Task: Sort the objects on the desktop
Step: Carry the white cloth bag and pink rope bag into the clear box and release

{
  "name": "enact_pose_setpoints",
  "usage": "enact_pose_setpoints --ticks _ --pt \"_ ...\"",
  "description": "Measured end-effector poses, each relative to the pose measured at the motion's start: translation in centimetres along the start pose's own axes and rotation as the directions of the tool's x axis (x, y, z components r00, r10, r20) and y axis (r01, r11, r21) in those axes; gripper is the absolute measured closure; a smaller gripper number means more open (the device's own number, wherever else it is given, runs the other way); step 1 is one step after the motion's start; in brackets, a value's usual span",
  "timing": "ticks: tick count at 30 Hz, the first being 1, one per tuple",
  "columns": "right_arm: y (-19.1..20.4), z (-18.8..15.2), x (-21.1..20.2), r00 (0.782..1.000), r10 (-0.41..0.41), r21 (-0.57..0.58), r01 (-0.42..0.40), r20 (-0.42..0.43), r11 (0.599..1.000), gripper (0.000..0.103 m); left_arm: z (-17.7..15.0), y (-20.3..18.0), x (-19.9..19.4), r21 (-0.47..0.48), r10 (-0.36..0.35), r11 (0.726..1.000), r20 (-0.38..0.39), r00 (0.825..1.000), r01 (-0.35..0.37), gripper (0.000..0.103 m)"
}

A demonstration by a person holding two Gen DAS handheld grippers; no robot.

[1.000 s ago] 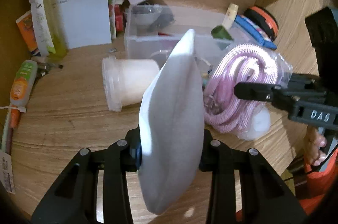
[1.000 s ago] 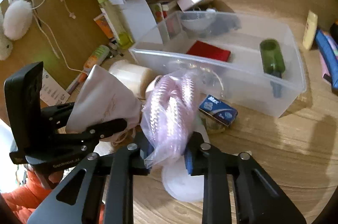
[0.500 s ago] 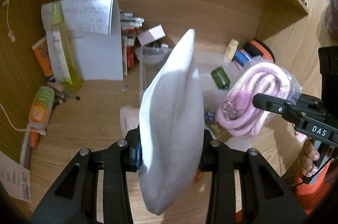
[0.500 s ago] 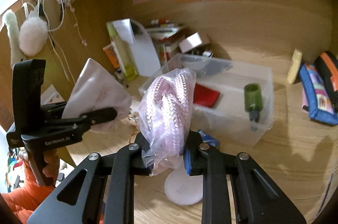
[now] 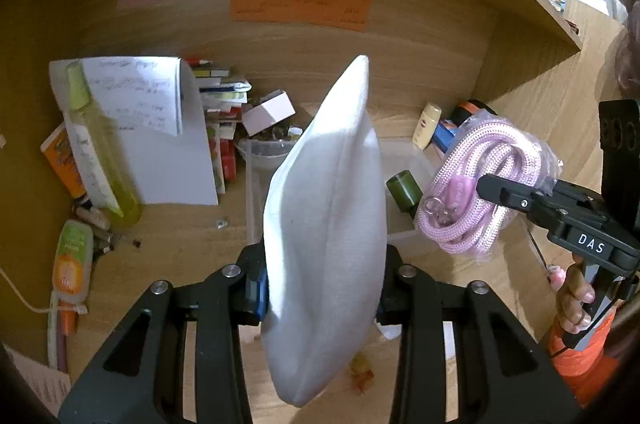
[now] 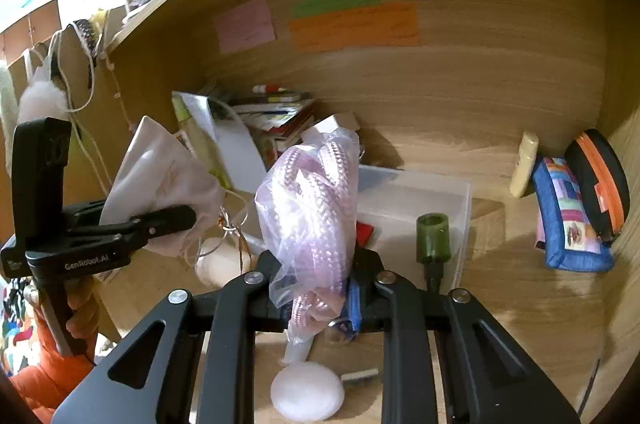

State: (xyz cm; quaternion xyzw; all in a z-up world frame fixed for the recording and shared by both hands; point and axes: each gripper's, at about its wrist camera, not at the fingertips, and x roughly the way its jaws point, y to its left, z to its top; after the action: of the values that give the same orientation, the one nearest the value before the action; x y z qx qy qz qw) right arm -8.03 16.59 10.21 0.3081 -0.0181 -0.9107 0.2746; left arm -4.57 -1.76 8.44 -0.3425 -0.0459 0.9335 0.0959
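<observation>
The left gripper (image 5: 322,284) pinches a white pouch (image 5: 324,224), which stands upright between its jaws; the right gripper (image 6: 316,288) is clamped on a bagged pink rope (image 6: 316,199). Over the last second both have risen from the desk, and the clear bin (image 6: 416,207) now sits below and ahead of the jaws, a green bottle (image 6: 432,236) probably inside it. Both items are lifted clear, so I judge dropping them into the bin comes next.
</observation>
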Motion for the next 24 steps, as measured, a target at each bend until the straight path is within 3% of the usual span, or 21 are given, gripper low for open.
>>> enact_pose_setpoints --ticks 11,24 --pt "-2.1 1.2 4.5 0.998 -0.037 0.022 0.039 -0.052 0.999 0.085 2.1 1.3 5.3 0.009 0.005 1.0 -0.054 0.999 -0.004 0.066" --pt "-4.5 0.4 11.0 0.981 -0.037 0.05 0.047 -0.188 0.998 0.085 2.1 2.1 11.6 0.025 0.023 1.0 -0.157 0.987 -0.02 0.066"
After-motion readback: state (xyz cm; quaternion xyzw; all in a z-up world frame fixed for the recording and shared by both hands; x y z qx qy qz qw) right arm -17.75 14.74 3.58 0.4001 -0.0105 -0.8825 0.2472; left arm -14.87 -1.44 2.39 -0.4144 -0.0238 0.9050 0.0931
